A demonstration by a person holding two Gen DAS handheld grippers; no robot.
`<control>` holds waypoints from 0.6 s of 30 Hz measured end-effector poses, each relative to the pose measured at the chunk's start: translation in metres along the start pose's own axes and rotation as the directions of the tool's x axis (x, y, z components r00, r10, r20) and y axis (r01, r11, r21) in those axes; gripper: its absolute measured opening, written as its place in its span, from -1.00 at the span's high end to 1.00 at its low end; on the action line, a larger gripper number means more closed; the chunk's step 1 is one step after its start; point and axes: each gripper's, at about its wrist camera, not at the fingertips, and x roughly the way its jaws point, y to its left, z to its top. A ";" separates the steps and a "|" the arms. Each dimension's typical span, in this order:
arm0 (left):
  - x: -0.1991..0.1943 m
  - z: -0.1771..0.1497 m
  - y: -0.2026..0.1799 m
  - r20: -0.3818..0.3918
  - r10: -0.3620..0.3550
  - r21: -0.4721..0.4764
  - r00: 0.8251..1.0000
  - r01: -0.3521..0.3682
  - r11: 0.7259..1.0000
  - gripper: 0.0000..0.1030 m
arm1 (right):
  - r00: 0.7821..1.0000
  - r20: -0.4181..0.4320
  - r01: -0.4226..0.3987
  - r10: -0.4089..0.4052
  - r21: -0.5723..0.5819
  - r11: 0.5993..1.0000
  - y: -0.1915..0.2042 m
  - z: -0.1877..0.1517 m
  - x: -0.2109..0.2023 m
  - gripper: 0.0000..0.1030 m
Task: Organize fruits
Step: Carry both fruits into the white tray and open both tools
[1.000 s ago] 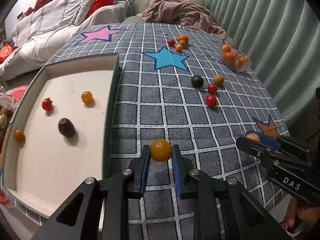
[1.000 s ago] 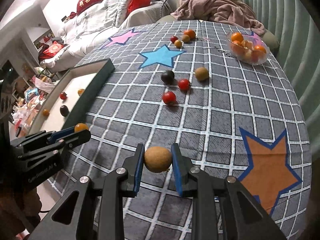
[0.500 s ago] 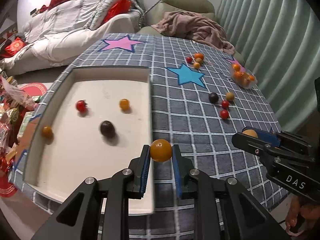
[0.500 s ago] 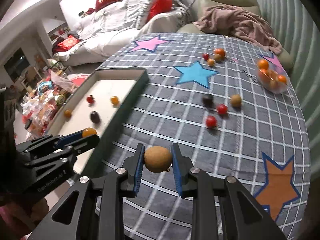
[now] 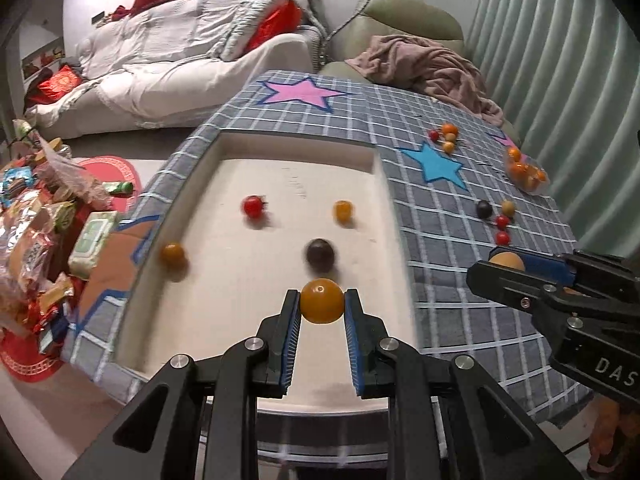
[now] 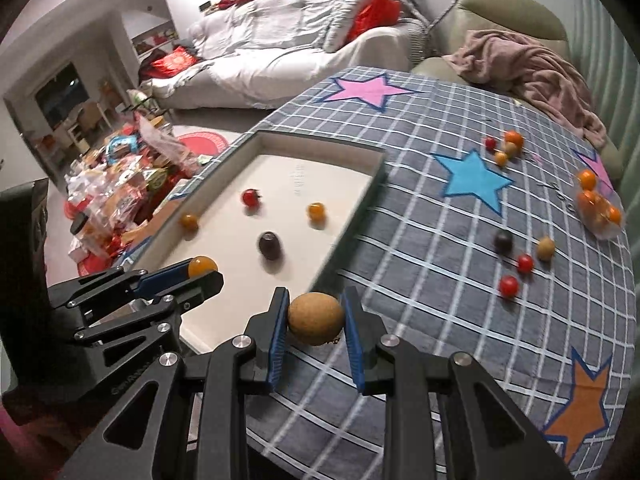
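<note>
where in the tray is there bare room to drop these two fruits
The tray has bare floor along its far wall, beyond the red tomato and the orange tomato, and near its front edge under the left gripper. The middle is crowded: dark fruit, with another orange fruit at the left wall.

Left tool (image 5: 322, 306) and right tool (image 6: 316, 318) each clamp something, side by side.

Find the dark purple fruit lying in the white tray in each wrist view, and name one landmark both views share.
Left wrist view: dark purple fruit at centre, just beyond the held orange fruit.
Right wrist view: dark purple fruit left of centre, mid-tray.
Shared landmark: the blue star on the cloth.
</note>
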 end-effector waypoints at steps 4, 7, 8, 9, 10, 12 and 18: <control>0.001 0.000 0.020 -0.001 0.038 -0.013 0.999 -0.038 0.999 0.55 | 1.000 -0.019 -0.022 0.021 -0.026 0.999 0.018 0.006 0.011 0.43; 0.006 -0.001 0.032 -0.010 0.072 -0.016 0.997 -0.073 0.997 0.55 | 0.999 -0.034 -0.038 0.037 -0.042 0.998 0.029 0.010 0.020 0.43; 0.007 -0.002 0.035 -0.013 0.079 -0.019 0.997 -0.079 0.997 0.55 | 0.998 -0.040 -0.044 0.043 -0.044 0.998 0.032 0.011 0.023 0.43; 0.010 -0.003 0.040 -0.018 0.089 -0.022 0.996 -0.089 0.996 0.55 | 0.998 -0.046 -0.052 0.049 -0.046 0.998 0.036 0.012 0.027 0.43; 0.011 -0.003 0.043 -0.021 0.095 -0.024 0.995 -0.096 0.995 0.55 | 0.997 -0.051 -0.057 0.054 -0.047 0.997 0.039 0.013 0.029 0.43; 0.015 -0.005 0.050 -0.032 0.107 -0.033 0.994 -0.108 0.994 0.55 | 0.996 -0.065 -0.067 0.064 -0.049 0.997 0.044 0.014 0.036 0.43; 0.027 -0.006 0.061 -0.060 0.130 -0.036 0.990 -0.132 0.991 0.55 | 0.990 -0.121 -0.079 0.073 -0.047 0.996 0.052 0.012 0.062 0.43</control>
